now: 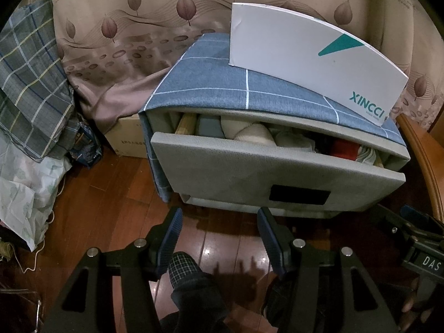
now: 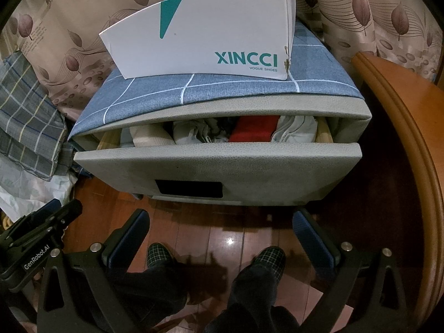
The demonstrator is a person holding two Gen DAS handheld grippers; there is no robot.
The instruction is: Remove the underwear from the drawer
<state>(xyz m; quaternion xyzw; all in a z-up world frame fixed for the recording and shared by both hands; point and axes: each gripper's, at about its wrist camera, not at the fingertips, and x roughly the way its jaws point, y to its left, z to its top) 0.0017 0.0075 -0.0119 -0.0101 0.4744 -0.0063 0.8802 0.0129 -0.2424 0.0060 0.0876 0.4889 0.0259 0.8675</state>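
A grey fabric drawer (image 1: 249, 169) (image 2: 222, 169) stands pulled partly out of a blue checked storage box (image 1: 222, 83) (image 2: 211, 91) on the floor. Folded underwear fills it: beige and white pieces (image 1: 255, 134) (image 2: 151, 136), a red piece (image 1: 344, 149) (image 2: 254, 131), and a pale piece at the right (image 2: 294, 129). My left gripper (image 1: 219, 222) is open and empty, held in front of the drawer face. My right gripper (image 2: 222, 224) is open and empty, also in front of the drawer, a little below its dark handle slot (image 2: 188, 187).
A white XINCCI shoe box (image 1: 310, 61) (image 2: 199, 36) lies on top of the storage box. A leaf-print curtain (image 1: 125, 27) hangs behind. Plaid cloth and bags (image 1: 30, 97) pile up at the left. A curved wooden furniture edge (image 2: 402, 138) stands at the right. My slippered feet (image 2: 211, 258) stand on the wooden floor.
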